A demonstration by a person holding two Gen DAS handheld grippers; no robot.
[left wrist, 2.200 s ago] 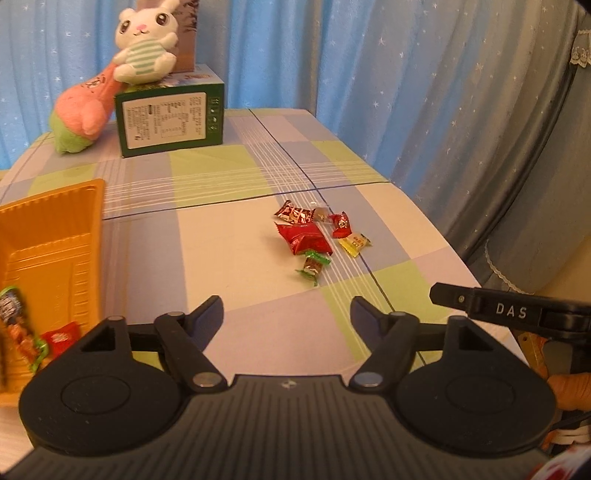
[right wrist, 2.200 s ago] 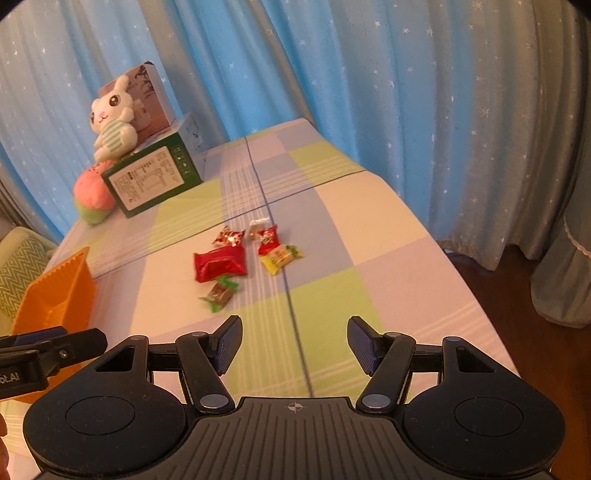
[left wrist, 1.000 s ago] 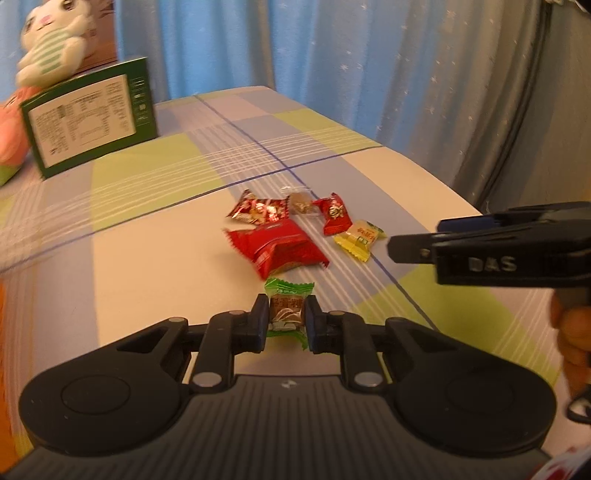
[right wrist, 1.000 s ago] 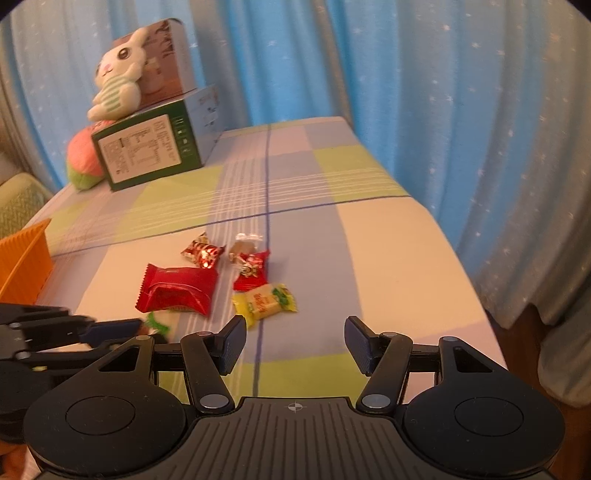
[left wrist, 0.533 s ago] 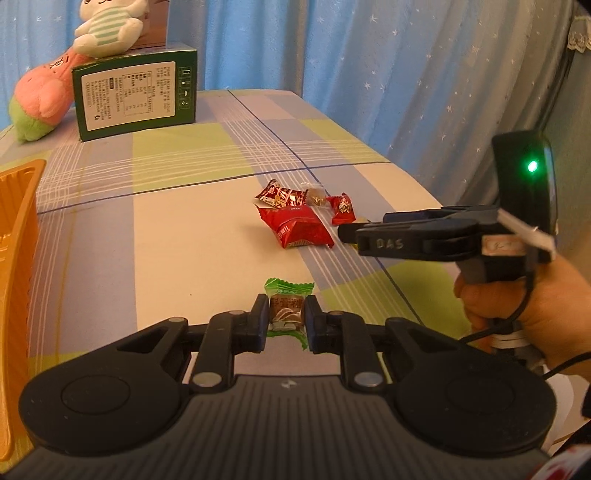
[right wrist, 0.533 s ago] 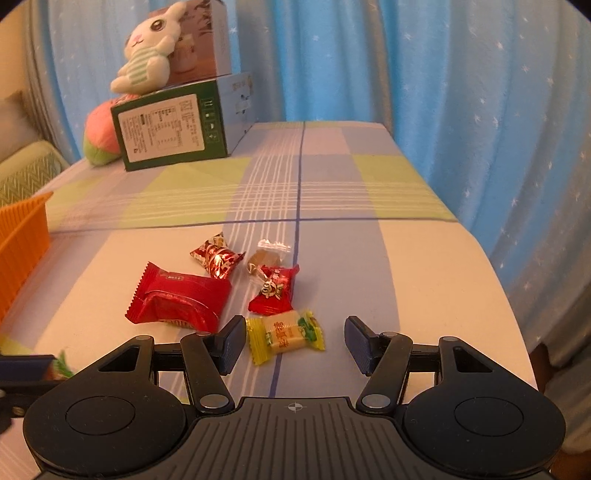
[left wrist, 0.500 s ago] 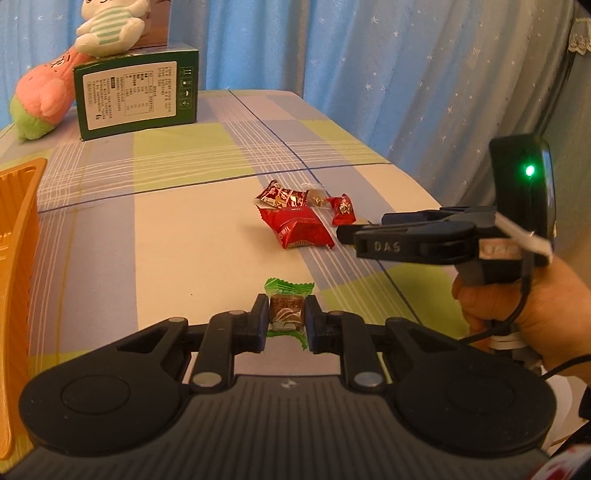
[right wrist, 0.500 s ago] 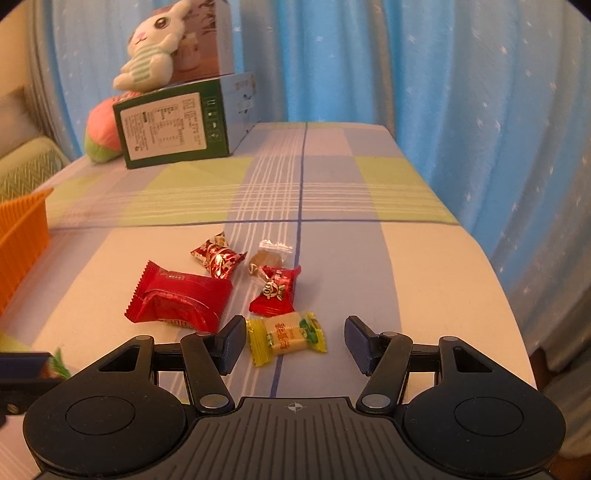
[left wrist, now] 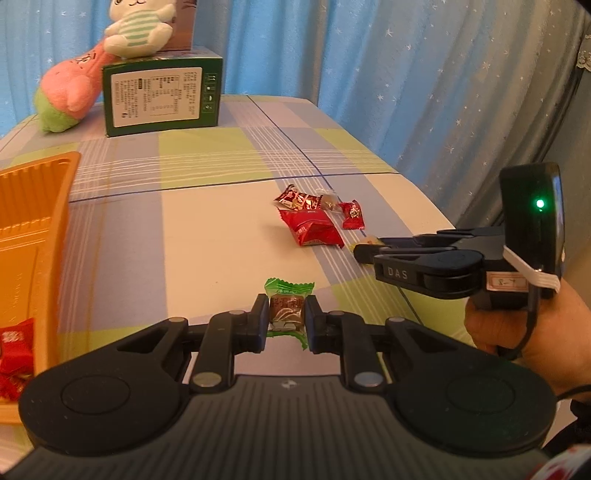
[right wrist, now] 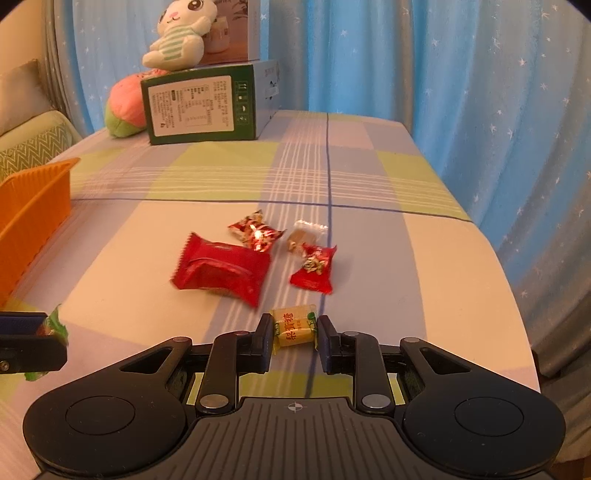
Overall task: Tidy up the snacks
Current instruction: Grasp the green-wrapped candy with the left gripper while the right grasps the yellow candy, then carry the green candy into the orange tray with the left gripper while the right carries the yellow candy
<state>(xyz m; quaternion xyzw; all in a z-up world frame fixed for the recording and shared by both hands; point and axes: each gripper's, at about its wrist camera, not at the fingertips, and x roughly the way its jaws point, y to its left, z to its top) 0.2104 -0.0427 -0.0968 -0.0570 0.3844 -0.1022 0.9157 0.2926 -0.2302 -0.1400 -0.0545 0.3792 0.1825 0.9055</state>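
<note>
- Snacks lie loose in a small cluster on the checked table (right wrist: 424,258), toward its right edge and nearer the front than the far edge, and a few more sit in the orange tray (left wrist: 33,236) at the left edge.
- The green box (right wrist: 207,105) stands at the far left corner of the table, with a white plush rabbit (right wrist: 177,35) on top and a pink plush (right wrist: 125,107) leaning beside it.
- The right gripper (right wrist: 294,338) has just been closing its jaws, which now stand on either side of the yellow candy (right wrist: 293,328), the wrapper ends touching both pads. In the left wrist view a hand (left wrist: 524,332) holds this tool low over the table's right edge.
- The left gripper (left wrist: 286,315) is clenched on the green-wrapped candy (left wrist: 287,306), held clear above the tablecloth.
- The large red packet (right wrist: 221,271) lies at the left of the cluster.
- A red foil candy (right wrist: 256,234) touches its far corner.
- A small red candy (right wrist: 314,271) lies to its right, apart from it.
- A clear-wrapped brown candy (right wrist: 304,234) touches the small red one on its far side.
- Red wrapped pieces (left wrist: 14,356) rest at the tray's near end.
</note>
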